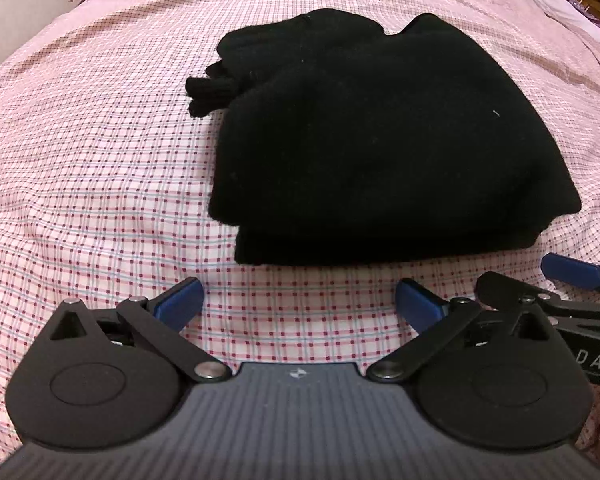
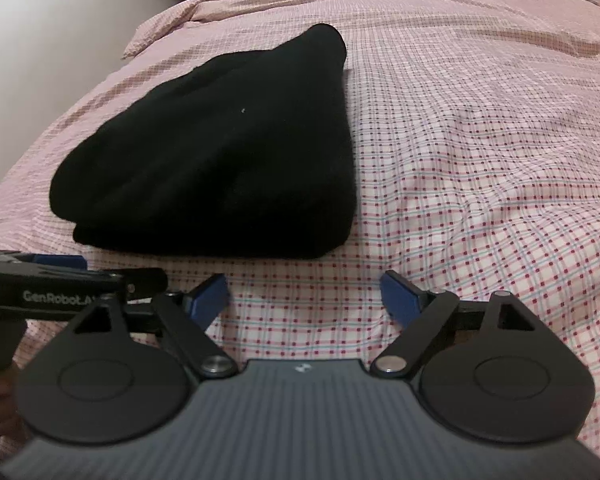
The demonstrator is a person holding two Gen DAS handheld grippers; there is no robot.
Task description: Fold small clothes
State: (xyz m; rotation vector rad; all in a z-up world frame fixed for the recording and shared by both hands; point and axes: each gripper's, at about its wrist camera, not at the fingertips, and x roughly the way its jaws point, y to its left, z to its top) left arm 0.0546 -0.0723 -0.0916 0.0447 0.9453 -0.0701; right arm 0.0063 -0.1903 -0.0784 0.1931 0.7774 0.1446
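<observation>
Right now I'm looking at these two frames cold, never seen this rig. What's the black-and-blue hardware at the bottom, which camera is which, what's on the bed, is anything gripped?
There is no robot here: a person holds one two-finger gripper in each hand. Each picture comes from a fisheye camera on a gripper, looking forward along its fingers.

In the left wrist view, the left gripper fills the bottom edge, its blue-tipped jaws spread wide. The right gripper pokes in from the right edge. The right wrist view shows that right gripper head-on, also open.

Ahead of both lies a black garment, folded into a thick stack, resting on a pink checked bedsheet. A ribbed cuff sticks out at its far left.

Nothing is held: both grippers sit just short of the garment's near edge, not touching it.
</observation>
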